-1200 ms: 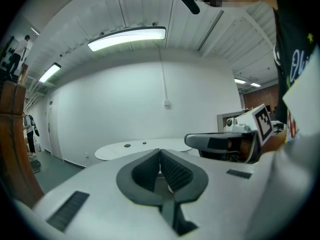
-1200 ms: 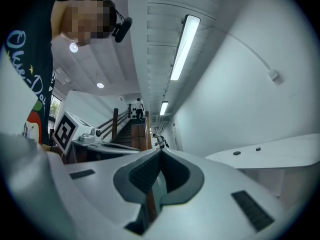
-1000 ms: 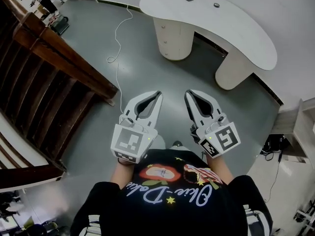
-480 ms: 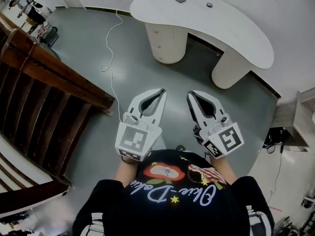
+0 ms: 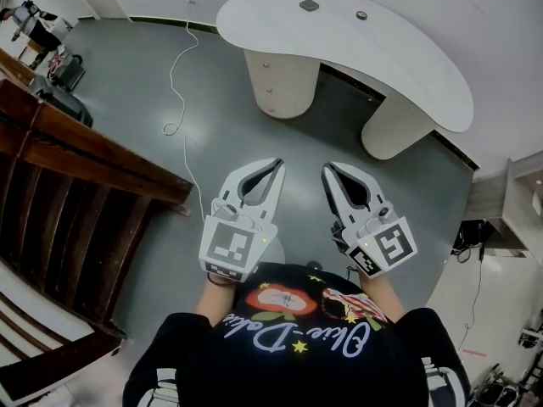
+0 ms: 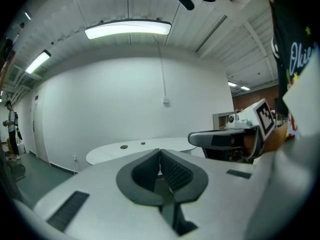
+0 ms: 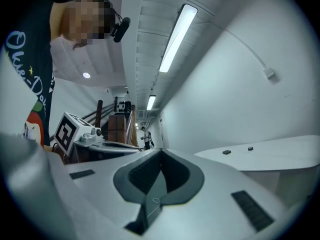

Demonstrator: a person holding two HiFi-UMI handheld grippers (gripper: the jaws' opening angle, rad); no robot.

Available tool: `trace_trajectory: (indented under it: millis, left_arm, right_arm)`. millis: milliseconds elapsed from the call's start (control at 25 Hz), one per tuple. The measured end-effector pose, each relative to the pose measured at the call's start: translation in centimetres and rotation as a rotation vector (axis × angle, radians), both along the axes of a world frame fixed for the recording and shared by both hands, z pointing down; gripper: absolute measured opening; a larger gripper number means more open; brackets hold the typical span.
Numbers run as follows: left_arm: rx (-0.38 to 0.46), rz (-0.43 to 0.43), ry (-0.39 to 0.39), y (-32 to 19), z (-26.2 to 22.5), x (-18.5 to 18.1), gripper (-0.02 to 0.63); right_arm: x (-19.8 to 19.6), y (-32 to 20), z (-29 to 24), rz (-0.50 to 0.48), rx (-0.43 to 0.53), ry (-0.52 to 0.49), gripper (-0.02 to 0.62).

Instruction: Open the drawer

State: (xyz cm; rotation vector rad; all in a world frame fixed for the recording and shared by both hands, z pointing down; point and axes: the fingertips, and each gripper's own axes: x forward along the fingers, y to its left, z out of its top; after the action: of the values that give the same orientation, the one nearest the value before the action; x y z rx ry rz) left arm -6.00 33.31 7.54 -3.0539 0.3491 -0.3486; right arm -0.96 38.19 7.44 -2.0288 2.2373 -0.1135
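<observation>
A curved white desk stands ahead, resting on a round pedestal whose shut drawers show small knobs. In the head view my left gripper and right gripper are held side by side over the grey floor, well short of the pedestal. Both are shut with nothing between the jaws. The left gripper view shows its jaws closed, with the desk top beyond and level with them. In the right gripper view the jaws are closed too, and the desk lies to the right.
A dark wooden stair rail runs along the left. A white cable trails over the floor towards the wall. The desk has a second leg and two small dark items on top. Shelving stands at the right.
Both grippers have been carried forward together towards the desk, so the pedestal sits a little closer and the stair rail has slid back. Both stay shut.
</observation>
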Motion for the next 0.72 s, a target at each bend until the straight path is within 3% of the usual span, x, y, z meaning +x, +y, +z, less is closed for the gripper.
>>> trace_trajectory:
  millis: [320, 720]
  left_arm:
    - [-0.016, 0.013, -0.016, -7.0, 1.1, -0.2, 0.003]
    - [-0.030, 0.060, -0.033, -14.5, 1.4, -1.2, 0.003]
  right_arm:
    - [-0.6, -6.8, 1.4, -0.007, -0.049, 0.007, -0.002]
    - [-1.5, -13.8, 1.2, 0.053, -0.084, 0.013, -0.002]
